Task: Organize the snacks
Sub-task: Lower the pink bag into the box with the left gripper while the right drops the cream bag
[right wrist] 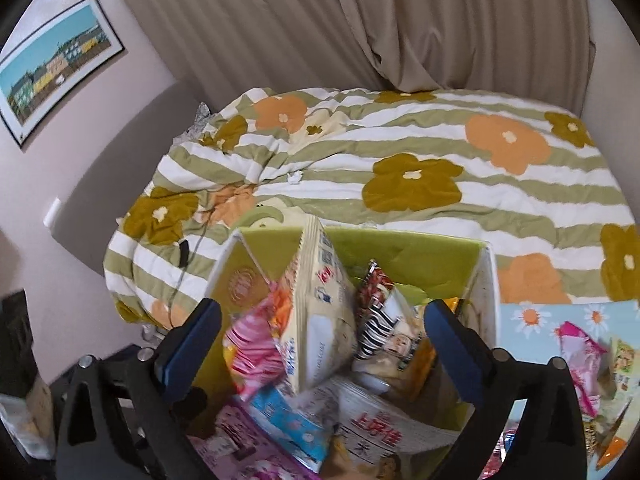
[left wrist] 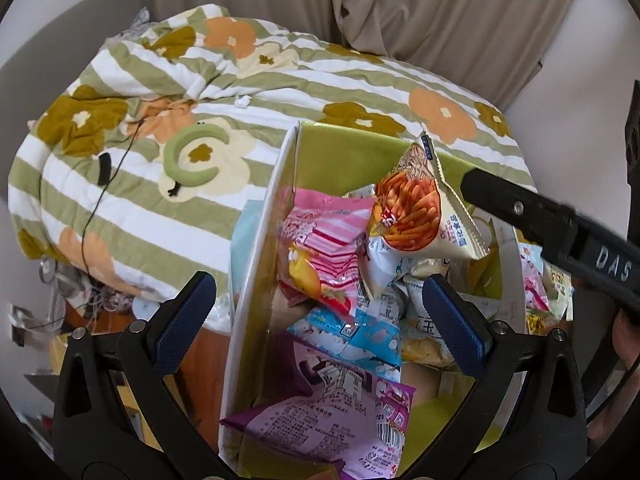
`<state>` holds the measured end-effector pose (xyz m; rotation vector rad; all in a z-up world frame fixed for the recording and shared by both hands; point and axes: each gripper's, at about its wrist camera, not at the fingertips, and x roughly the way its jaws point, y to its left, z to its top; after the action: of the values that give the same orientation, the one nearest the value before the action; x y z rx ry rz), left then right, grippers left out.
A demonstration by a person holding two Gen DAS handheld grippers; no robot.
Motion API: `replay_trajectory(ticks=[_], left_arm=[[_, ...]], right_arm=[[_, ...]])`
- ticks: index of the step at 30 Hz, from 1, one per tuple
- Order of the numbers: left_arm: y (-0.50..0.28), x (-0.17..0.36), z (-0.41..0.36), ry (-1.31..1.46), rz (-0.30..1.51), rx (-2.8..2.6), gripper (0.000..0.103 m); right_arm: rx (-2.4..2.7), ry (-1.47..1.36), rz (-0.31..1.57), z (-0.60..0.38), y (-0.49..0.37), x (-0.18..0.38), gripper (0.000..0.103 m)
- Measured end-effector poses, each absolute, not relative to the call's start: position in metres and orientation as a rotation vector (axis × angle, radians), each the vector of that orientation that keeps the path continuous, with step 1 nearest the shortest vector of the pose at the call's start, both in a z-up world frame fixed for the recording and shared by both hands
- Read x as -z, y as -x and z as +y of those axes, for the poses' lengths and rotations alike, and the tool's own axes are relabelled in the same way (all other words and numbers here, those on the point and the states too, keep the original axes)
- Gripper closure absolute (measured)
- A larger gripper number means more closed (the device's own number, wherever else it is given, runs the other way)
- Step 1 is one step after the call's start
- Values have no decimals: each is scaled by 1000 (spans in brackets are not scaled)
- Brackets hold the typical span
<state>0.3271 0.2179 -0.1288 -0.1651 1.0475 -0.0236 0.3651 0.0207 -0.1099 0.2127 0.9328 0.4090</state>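
- The right gripper (right wrist: 322, 344) is spread wide over the box (right wrist: 400, 250), and nothing is pressed by its pads.
- A cream snack bag (right wrist: 320, 312) is seen between those fingers, standing on its end; its long side runs from near to far and leans against the other packs.
- The left gripper (left wrist: 316, 318) is also wide open and nothing is held by it. It hangs over the left wall of the box.
- The cream bag is nearer to the right gripper than to the left one.
- The box is packed with snack packs; more packs (right wrist: 580, 344) are left on the right, outside it.
- The box is set on a flowered quilt (right wrist: 400, 152), with a beige curtain (right wrist: 360, 20) far behind.
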Motion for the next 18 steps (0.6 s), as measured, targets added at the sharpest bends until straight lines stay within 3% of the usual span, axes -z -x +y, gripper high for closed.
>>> replay_trajectory(ticks=[18], left_arm=[[-269,71,189,127,955,5,1]], right_arm=[[-414,-177,813,-15,-294,55,2]])
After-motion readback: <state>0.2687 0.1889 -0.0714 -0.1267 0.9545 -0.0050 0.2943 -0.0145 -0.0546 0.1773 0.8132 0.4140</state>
